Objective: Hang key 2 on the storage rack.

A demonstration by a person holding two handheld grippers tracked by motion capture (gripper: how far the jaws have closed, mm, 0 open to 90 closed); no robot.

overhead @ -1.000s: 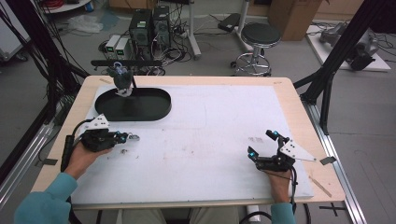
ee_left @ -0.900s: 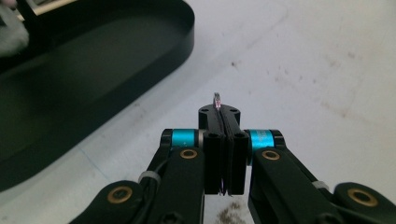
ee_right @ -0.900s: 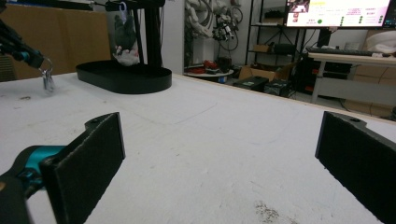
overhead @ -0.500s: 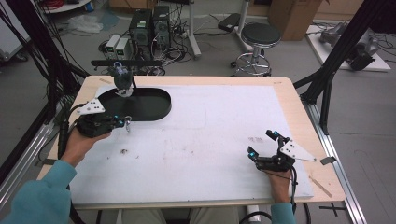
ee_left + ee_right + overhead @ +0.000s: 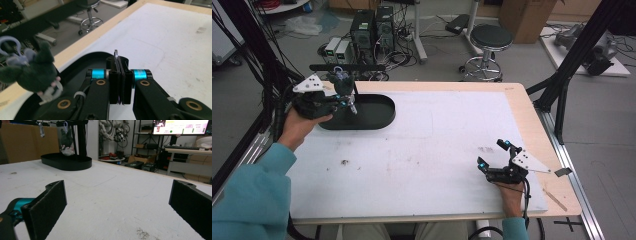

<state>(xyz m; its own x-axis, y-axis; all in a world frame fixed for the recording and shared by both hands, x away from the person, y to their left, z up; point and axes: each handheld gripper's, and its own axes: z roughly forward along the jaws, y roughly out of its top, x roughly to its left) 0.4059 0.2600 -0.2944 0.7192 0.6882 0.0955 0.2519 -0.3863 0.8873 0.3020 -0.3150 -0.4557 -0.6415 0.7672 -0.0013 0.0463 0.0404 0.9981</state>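
- Your left gripper (image 5: 346, 103) is up over the near-left end of the black oval tray (image 5: 379, 117), its jaws pressed together on a thin metal ring (image 5: 116, 53); in the left gripper view the ring's top edge pokes out just above the pads.
- That ring sits clear of the table, held above the tray's rim.
- Right beside it, a dark plush toy (image 5: 37, 71) hangs from the black stand (image 5: 347, 67) that rises out of the tray; the toy is close to your left gripper but apart from it.
- Your right gripper (image 5: 495, 154) rests on the white table mat (image 5: 437, 150) near the right edge, well apart from the tray, jaws spread wide with nothing between them.
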